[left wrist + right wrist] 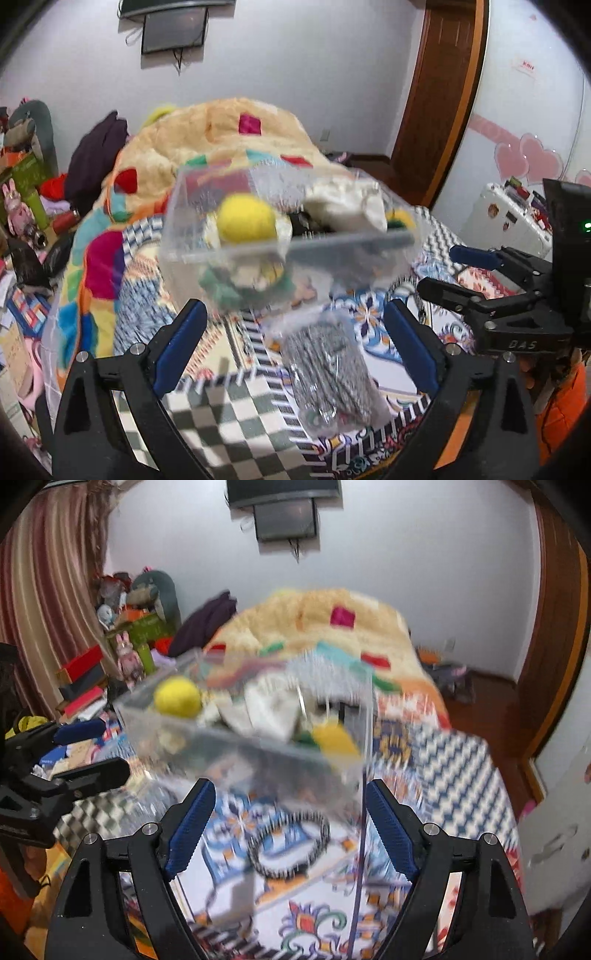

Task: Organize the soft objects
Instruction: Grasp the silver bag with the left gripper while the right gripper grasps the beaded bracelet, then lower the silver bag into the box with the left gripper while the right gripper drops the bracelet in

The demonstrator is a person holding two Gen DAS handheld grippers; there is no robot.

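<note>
I held both grippers with fingers spread and empty. Beyond the left gripper point(295, 347), a clear plastic bag of grey striped cloth point(328, 373) lay on the patterned bedspread point(373, 317). The clear plastic box of plush toys point(258, 229) stood beyond the right gripper point(290, 823). I judged a centred, level grip on the bag best.

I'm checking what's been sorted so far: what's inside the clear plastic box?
In the clear plastic box: a yellow ball, white cloth, something green. Items beneath are hidden, blurred.
</note>
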